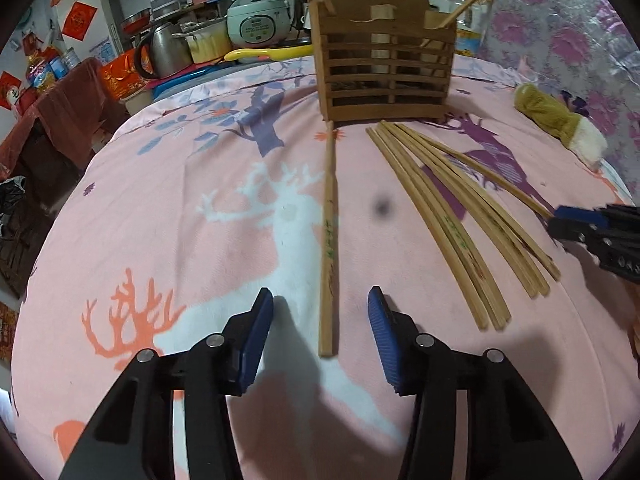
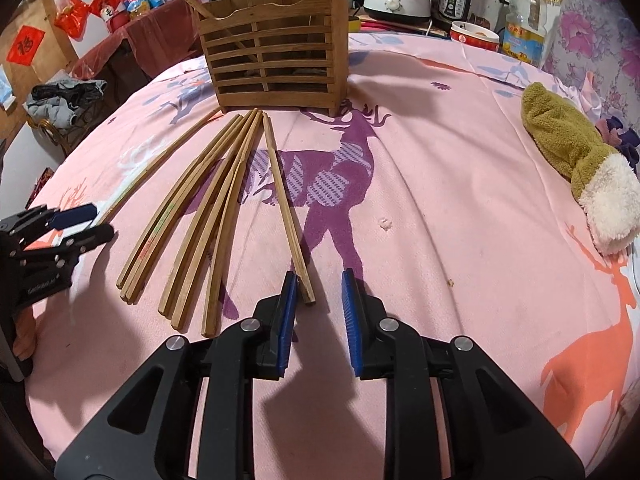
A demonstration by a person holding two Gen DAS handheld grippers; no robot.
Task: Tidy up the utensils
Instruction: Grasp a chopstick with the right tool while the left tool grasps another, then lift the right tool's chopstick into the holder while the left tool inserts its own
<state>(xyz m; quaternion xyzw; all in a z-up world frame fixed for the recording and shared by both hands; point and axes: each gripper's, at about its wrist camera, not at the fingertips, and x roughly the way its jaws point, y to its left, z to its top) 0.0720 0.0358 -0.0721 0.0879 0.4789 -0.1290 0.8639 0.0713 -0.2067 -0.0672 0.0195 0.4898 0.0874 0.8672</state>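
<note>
Left hand-held gripper (image 1: 320, 300), jaws part-open and empty, straddles near end of lone long wooden chopstick (image 1: 329, 240) lying on pink deer-print cloth (image 1: 180, 220), axis running far toward slatted wooden holder (image 1: 384, 76).

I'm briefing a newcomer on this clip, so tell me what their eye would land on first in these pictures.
First, the slatted wooden utensil holder standing at the far side of the pink deer-print cloth, two chopsticks already leaning in it. Next, the fan of loose chopsticks lying in front of it, with a single chopstick apart on the left. Both grippers, left gripper and right gripper, sit open at the chopsticks' near ends.
</note>
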